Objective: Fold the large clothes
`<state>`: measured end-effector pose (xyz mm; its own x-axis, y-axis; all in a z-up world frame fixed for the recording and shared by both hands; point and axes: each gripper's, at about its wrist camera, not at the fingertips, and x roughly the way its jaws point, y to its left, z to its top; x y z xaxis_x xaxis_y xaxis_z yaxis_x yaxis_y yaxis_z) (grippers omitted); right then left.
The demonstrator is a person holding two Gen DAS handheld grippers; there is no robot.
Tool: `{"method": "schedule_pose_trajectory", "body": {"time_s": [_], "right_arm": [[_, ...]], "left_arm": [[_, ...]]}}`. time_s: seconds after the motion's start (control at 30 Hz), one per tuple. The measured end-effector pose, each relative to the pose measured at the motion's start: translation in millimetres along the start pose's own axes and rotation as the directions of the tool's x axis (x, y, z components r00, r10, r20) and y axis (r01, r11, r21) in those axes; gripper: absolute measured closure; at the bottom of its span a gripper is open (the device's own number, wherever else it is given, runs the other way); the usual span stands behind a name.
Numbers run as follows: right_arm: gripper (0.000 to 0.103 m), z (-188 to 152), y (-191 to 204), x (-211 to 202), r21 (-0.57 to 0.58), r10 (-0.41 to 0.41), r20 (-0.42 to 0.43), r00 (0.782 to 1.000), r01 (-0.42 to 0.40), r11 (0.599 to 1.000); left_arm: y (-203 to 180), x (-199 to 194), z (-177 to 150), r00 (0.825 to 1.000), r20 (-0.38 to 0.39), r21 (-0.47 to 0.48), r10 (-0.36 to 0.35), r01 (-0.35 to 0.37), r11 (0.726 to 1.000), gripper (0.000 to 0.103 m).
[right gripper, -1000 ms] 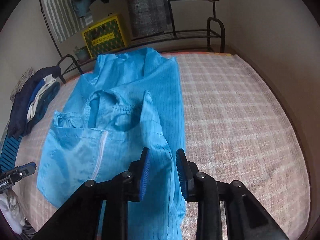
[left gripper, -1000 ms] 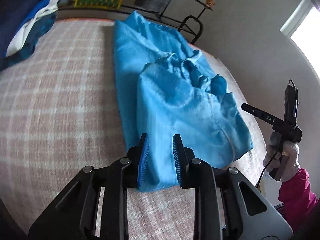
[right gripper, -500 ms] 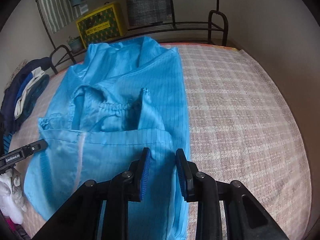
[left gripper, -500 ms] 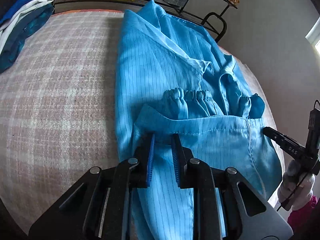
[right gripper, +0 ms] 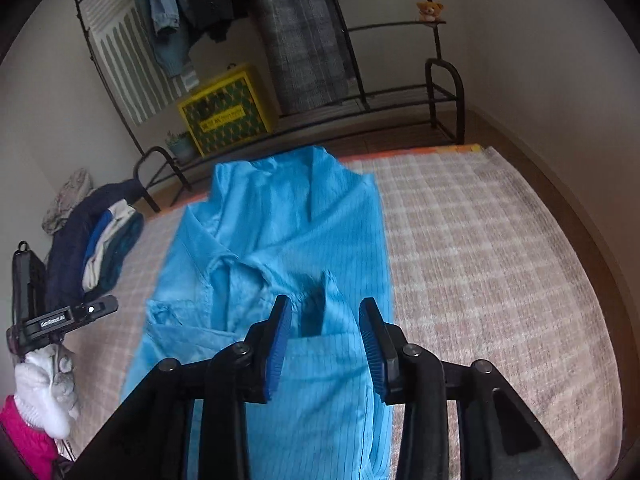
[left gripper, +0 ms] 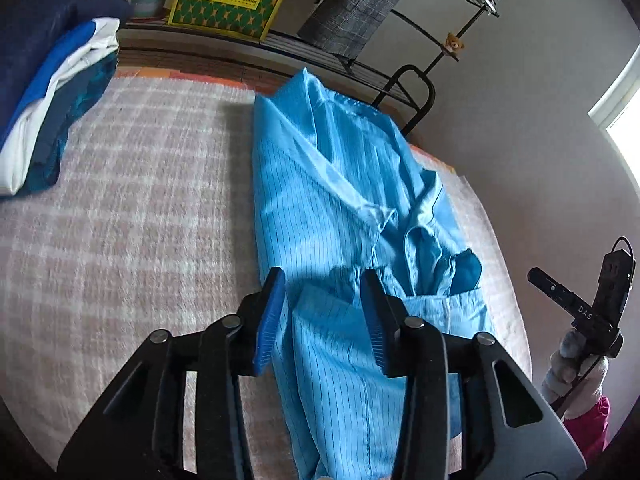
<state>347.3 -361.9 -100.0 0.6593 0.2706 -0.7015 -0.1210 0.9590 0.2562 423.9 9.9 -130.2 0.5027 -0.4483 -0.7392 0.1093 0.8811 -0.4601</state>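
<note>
The blue garment (left gripper: 320, 208) lay on the bed (left gripper: 132, 208), on its pink checked cover, as a long narrow band with its sides already turned in. Its long axis ran from the near edge of the bed straight away towards the metal rack (right gripper: 400, 96) at the far end. The collar end pointed at the rack; the hem end, brought up over the body, lay nearest the person, with the gathered cuffs bunched around the middle.

The left claw (left gripper: 322, 312) and the right claw (right gripper: 324, 340) both hung just above that near fold, one towards each side of it. Both sets of jaws were opening, with cloth showing below the gap but not pinched — the blue pads stood clear of the fabric in both wrist views. By my reading, this was the release at the end of a lengthwise fold: the hem end had been laid down and was being let go.

The next move probably called for a fresh grip on the near doubled edge, one claw at each corner, then another carry towards the collar to shorten the band. The cuffs could need tucking flat first — they looked likely to make a lump. A stack of folded clothes (left gripper: 52, 92) sat at the far left of the bed, well apart.
</note>
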Motion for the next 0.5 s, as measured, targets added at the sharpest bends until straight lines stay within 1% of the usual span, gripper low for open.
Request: {"method": "schedule_pose_trajectory", "body": {"time_s": [0.03, 0.13, 0.2, 0.23, 0.27, 0.3, 0.4, 0.47, 0.5], "right_arm": [[0.058, 9, 2, -1, -0.026, 0.011, 0.0, 1.0, -0.011, 1.0], [0.056, 32, 9, 6, -0.106, 0.024, -0.024, 0.999, -0.027, 0.994], [0.054, 53, 6, 18, -0.133, 0.022, -0.039, 0.999, -0.027, 0.991], [0.053, 63, 3, 25, -0.141, 0.031, -0.048, 0.998, -0.037, 0.989], [0.052, 73, -1, 34, -0.146, 0.036, -0.06, 0.998, -0.045, 0.988], [0.05, 81, -6, 43, -0.147, 0.044, -0.07, 0.997, -0.054, 0.988], [0.047, 111, -19, 77, -0.116, 0.072, -0.085, 0.994, -0.082, 0.99], [0.046, 130, -30, 105, -0.077, 0.112, -0.1, 0.989, -0.12, 0.99], [0.045, 139, -35, 121, -0.059, 0.126, -0.11, 0.986, -0.133, 0.989]], "left_arm": [[1, -1, 10, 1.0, 0.005, 0.009, -0.006, 0.006, 1.0, 0.056], [7, 5, 45, 1.0, 0.004, 0.042, 0.006, -0.006, 0.999, 0.055], [11, 15, 71, 1.0, -0.006, 0.049, -0.002, 0.003, 0.999, 0.053], [13, 20, 83, 1.0, -0.007, 0.049, 0.001, -0.001, 0.999, 0.05], [14, 26, 94, 1.0, -0.006, 0.054, 0.007, -0.007, 0.999, 0.049], [13, 32, 106, 1.0, -0.001, 0.062, 0.008, -0.008, 0.998, 0.049], [10, 58, 145, 1.0, -0.005, 0.08, -0.005, 0.005, 0.997, 0.046], [10, 81, 168, 0.999, -0.025, 0.074, -0.027, 0.029, 0.997, 0.041], [12, 92, 176, 0.999, -0.04, 0.068, -0.035, 0.037, 0.997, 0.041]]}}
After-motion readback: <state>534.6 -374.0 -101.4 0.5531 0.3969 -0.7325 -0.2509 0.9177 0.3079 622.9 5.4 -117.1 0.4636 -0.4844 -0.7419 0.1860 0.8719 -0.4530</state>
